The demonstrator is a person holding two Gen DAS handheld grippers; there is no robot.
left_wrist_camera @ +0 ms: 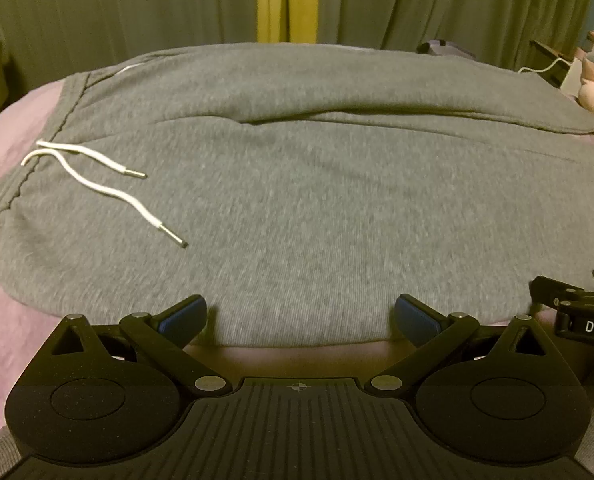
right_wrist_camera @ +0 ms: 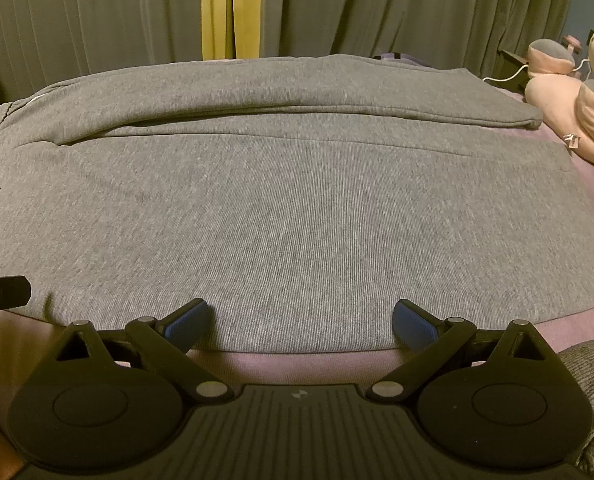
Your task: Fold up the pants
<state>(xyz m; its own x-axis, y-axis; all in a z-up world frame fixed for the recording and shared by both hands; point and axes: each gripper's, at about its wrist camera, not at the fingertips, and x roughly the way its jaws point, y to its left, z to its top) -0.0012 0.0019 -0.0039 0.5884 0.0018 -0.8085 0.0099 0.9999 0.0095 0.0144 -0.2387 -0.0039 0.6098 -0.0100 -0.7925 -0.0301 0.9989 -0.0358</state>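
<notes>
Grey pants (left_wrist_camera: 297,184) lay flat across the pink bedsheet (left_wrist_camera: 13,128), filling the middle of both views, waistband at the left of the frame, leg hems at the right. White drawstring (left_wrist_camera: 97,184) sat loose on the fabric at left centre in the left wrist view. One leg lay behind the other, with a seam line running across the upper middle.

Left gripper (left_wrist_camera: 301,318) was spread wide, holding nothing, pads hovering at the near edge of the pants at bottom centre. Right gripper (right_wrist_camera: 301,320) was the same: wide open, empty, at the near edge further toward the hems. Cannot tell whether the pads touched the cloth.

Judged step: grab the near long edge to fold the near leg over the far one. To do it well, both claws should bite only that leg's layers at the edge, close together, then lift evenly and carry across so the edges line up. Watch the drawstring; it could get trapped in the fold. The plush toy (right_wrist_camera: 569,92) at upper right sat close to the hems, so keep clear.
</notes>
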